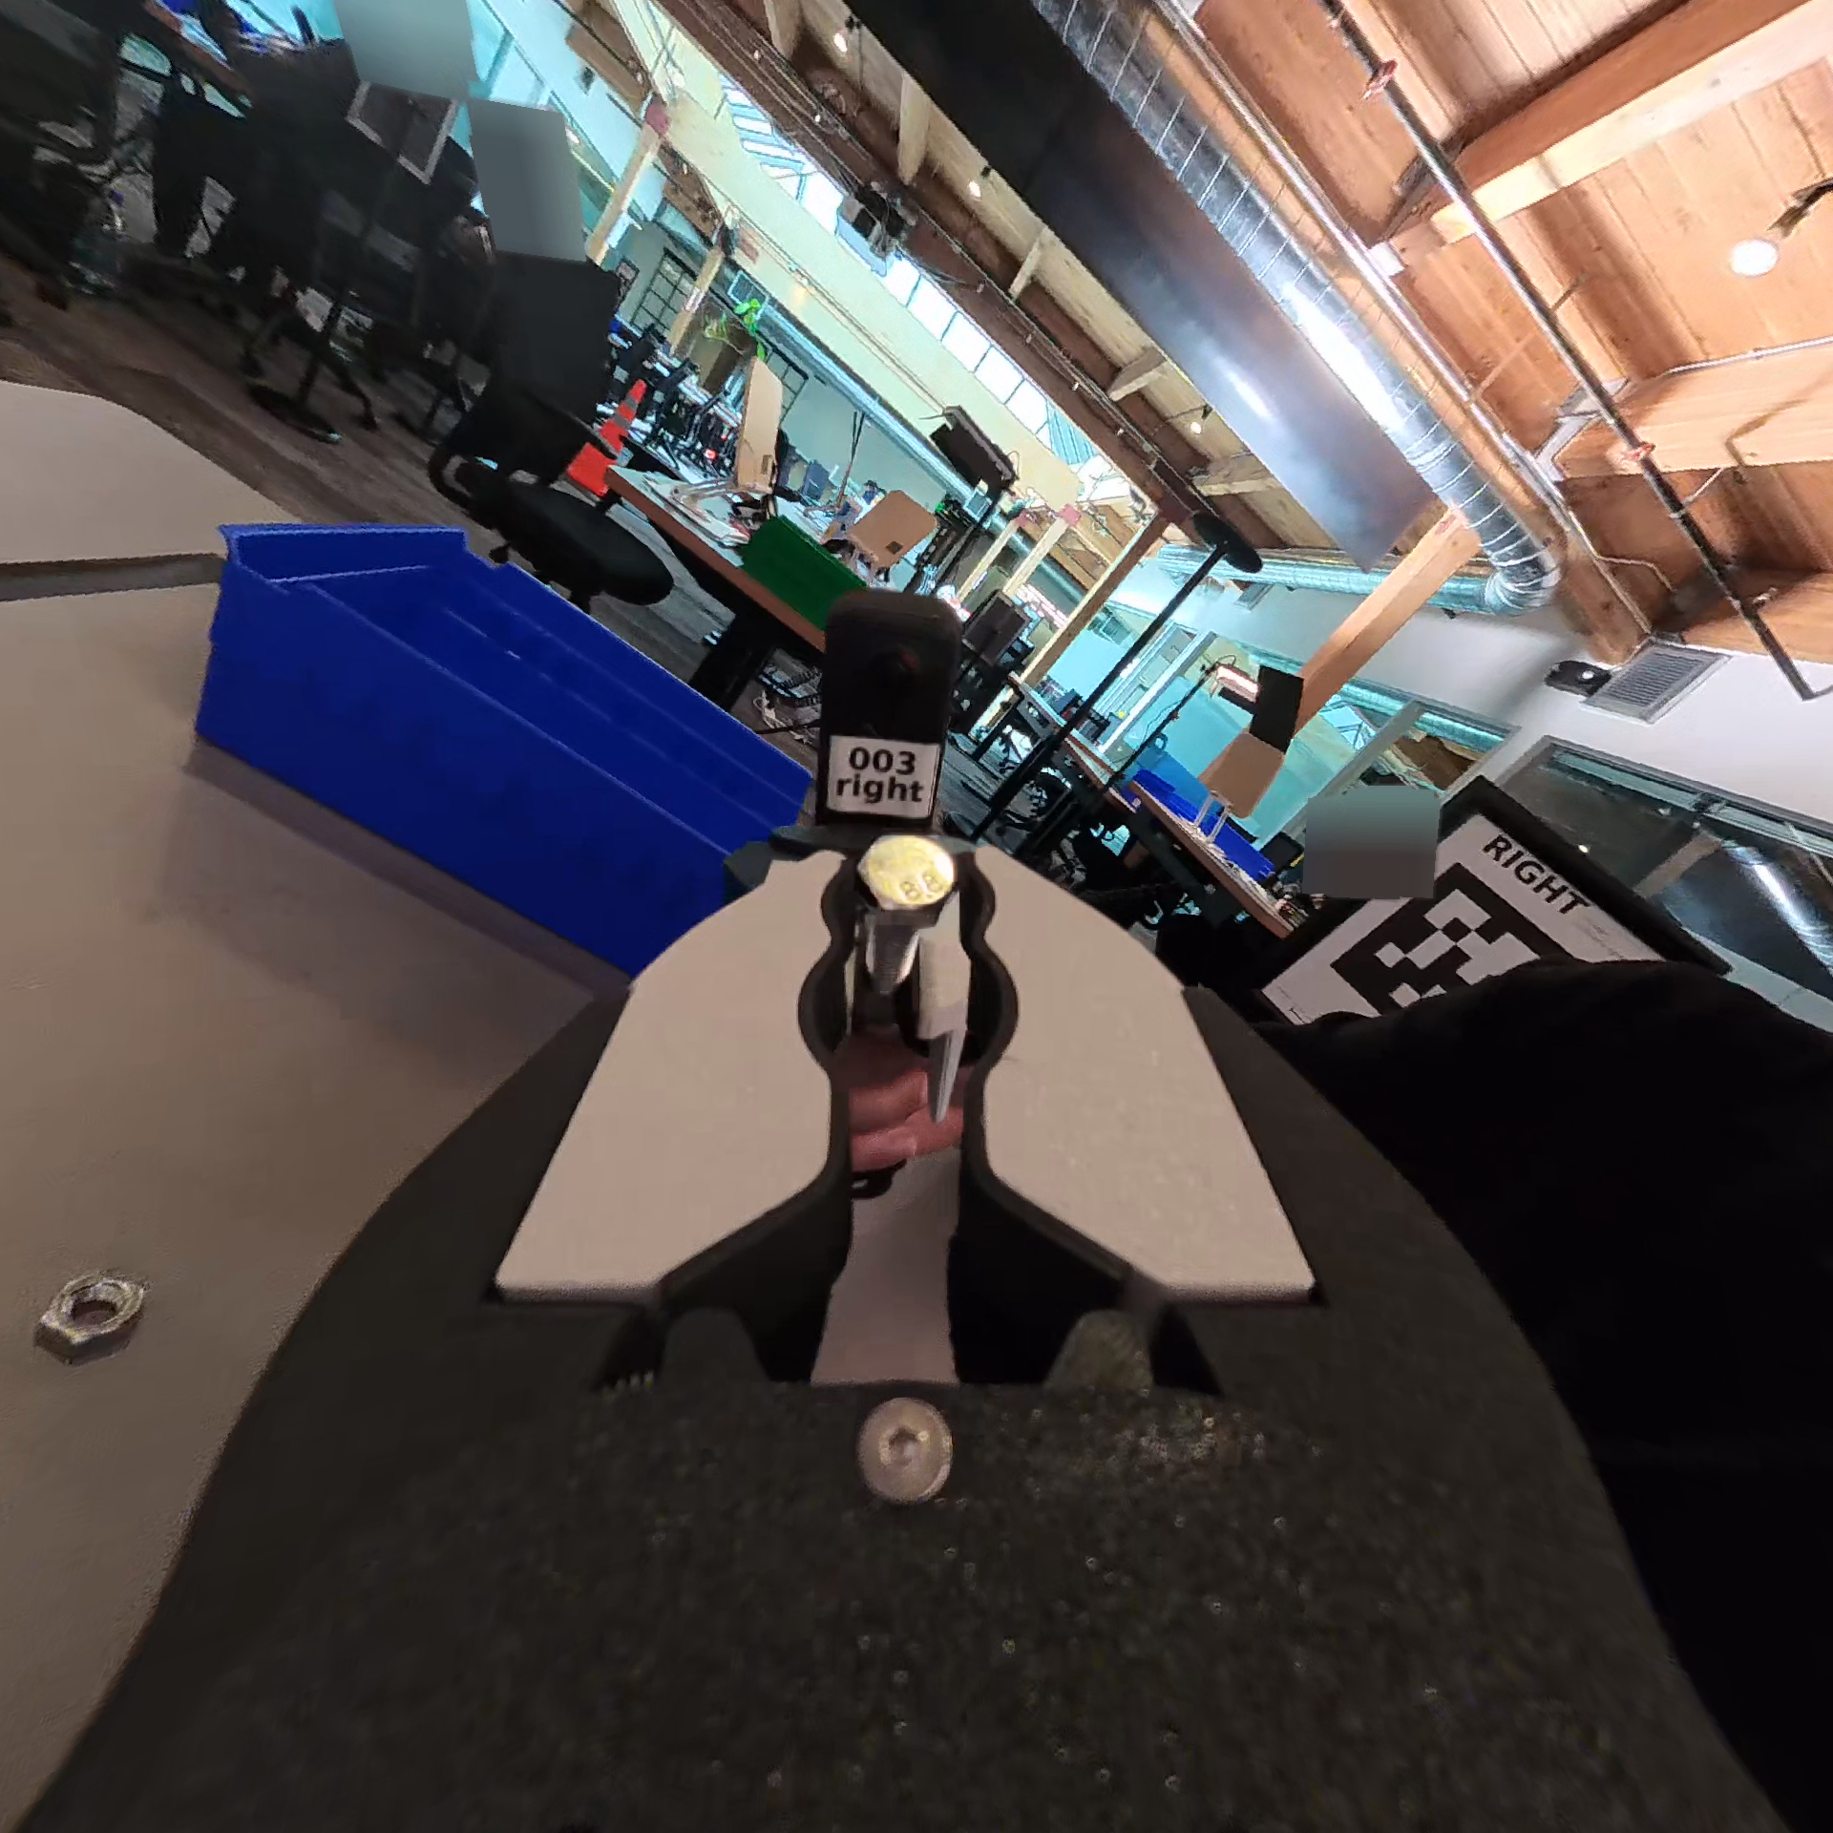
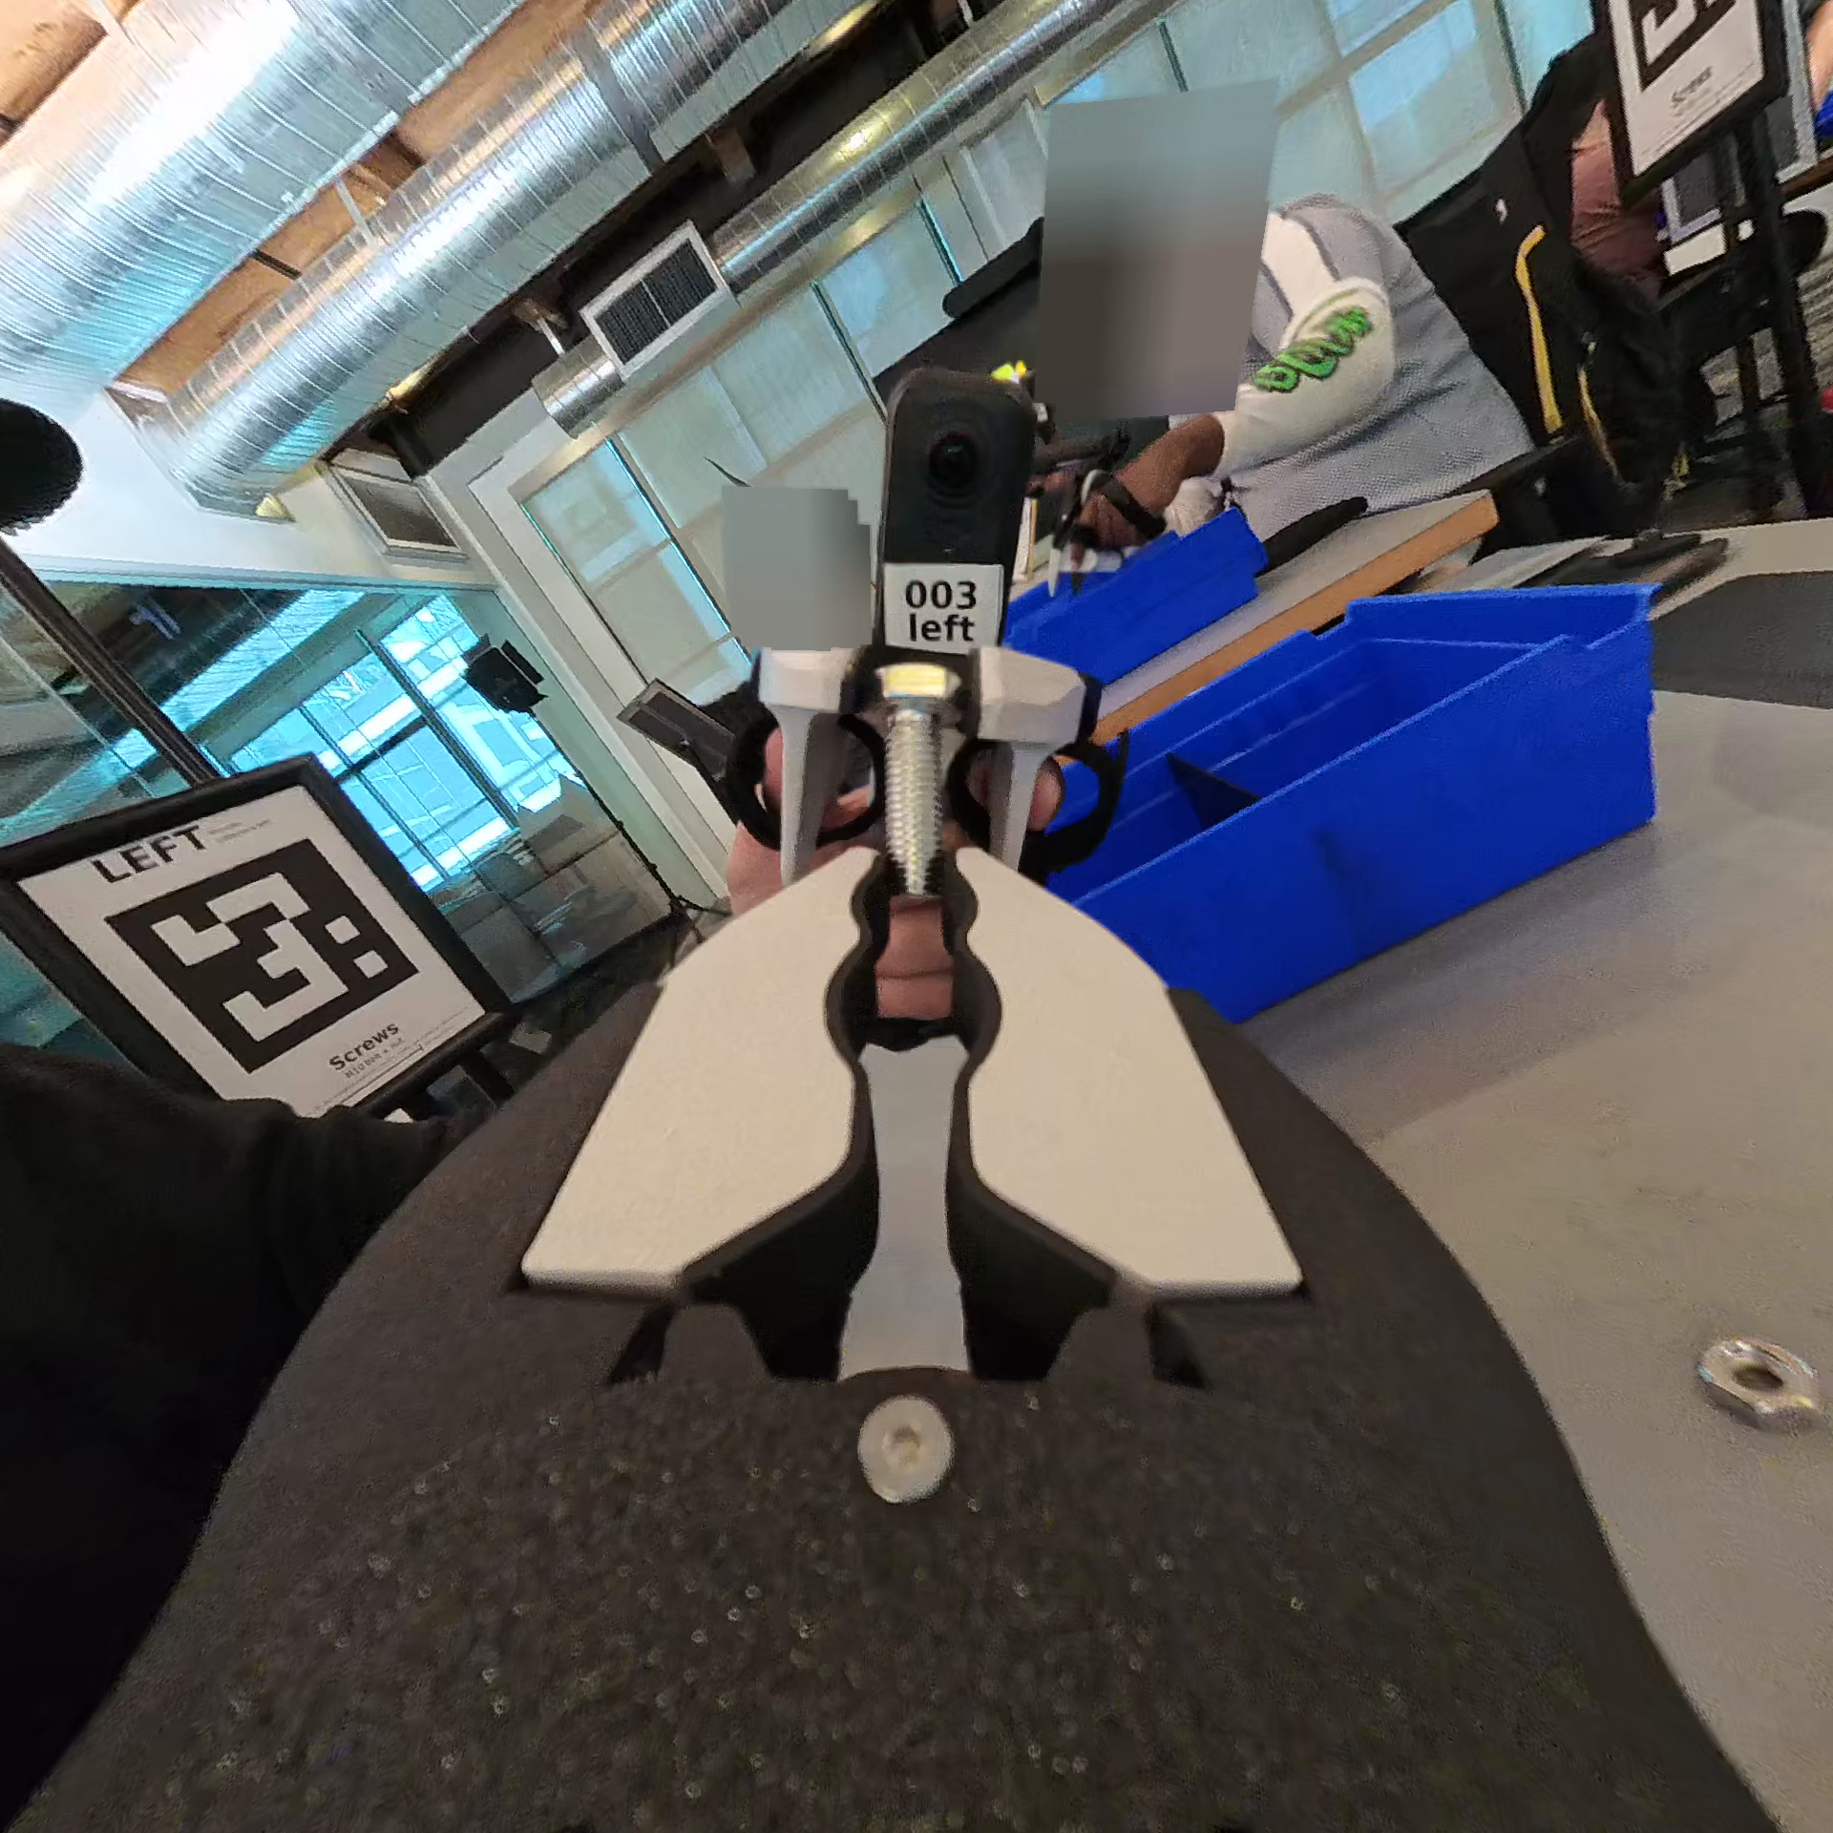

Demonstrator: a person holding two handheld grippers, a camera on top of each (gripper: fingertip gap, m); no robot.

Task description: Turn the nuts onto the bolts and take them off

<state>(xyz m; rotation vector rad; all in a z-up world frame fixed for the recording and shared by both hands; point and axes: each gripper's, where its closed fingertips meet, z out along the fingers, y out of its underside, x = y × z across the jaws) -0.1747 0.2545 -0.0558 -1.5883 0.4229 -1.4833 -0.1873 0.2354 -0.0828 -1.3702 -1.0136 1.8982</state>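
A silver bolt (image 2: 915,784) is held in the air between my two grippers, which face each other. My left gripper (image 1: 903,883) is shut on the bolt's hex head (image 1: 906,878). The head faces the left wrist camera and the shaft runs away from it. My right gripper (image 2: 917,883) has its tips closed around the threaded end. A loose silver nut (image 1: 92,1314) lies flat on the grey table (image 1: 248,1041), apart from both grippers. The nut also shows at the lower right of the right wrist view (image 2: 1761,1382). No nut shows on the bolt.
A blue plastic bin (image 1: 476,714) stands on the table beyond the grippers and also shows in the right wrist view (image 2: 1389,774). Marker boards on stands (image 2: 258,942) flank the table. A person (image 2: 1339,397) sits at another table behind. Office chairs stand farther off. Only a small space, under 4 cm, lies between the two pairs of fingers. About 20 centimetres separates my right fingertips from the loose silver nut (image 1: 92,1314).
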